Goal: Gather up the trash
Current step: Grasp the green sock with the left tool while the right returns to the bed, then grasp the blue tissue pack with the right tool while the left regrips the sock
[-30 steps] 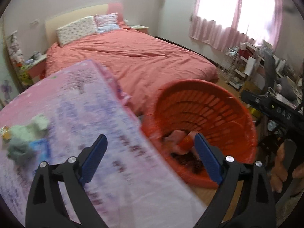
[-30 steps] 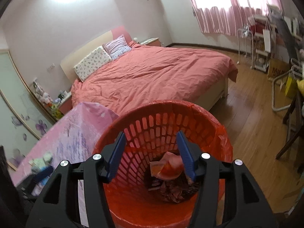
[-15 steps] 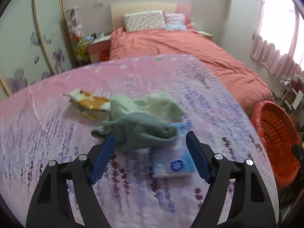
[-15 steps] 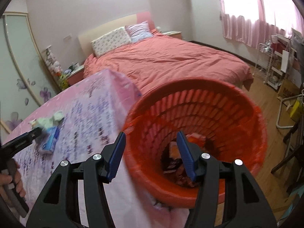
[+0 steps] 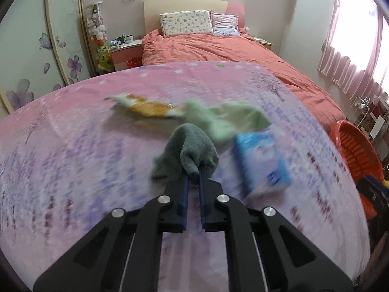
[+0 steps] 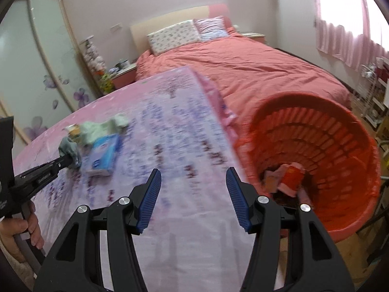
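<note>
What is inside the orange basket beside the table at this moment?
In the orange basket, a crumpled pink and orange wrapper lies on darker scraps at the bottom. What sits beneath that pile, and behind the near wall, is hidden.

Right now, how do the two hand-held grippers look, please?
Both look alike. The left hand-held gripper and the right hand-held gripper have matte black angular frames with silver round bolt heads. The fingers carry blue ribbed pads. In the right wrist view, small white lettering, too blurred to read, runs along the left one's side.
</note>
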A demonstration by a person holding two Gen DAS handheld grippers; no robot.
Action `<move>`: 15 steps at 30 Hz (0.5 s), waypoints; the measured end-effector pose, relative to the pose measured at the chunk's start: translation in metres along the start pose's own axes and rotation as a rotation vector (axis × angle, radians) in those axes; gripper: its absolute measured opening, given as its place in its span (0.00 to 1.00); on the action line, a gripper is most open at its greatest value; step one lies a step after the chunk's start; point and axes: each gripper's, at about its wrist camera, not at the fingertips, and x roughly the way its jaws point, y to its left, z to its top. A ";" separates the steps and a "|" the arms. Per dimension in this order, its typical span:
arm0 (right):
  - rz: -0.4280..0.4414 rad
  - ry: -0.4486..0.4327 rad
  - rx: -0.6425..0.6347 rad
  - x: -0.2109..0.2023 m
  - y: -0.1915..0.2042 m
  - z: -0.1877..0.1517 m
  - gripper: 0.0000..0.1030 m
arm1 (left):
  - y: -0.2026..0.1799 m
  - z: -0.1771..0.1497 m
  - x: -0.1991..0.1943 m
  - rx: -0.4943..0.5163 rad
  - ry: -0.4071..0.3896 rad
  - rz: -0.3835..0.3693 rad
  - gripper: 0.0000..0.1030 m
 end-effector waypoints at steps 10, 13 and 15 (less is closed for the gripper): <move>0.152 0.087 -0.042 0.039 0.079 0.003 0.66 | 0.076 -0.040 -0.015 -0.062 0.055 0.031 0.14; 0.155 0.111 -0.049 0.055 0.101 0.007 0.69 | 0.089 -0.046 -0.022 -0.077 0.055 0.033 0.29; 0.118 0.118 -0.067 0.067 0.115 0.011 0.69 | 0.097 -0.049 -0.026 -0.093 0.049 0.035 0.47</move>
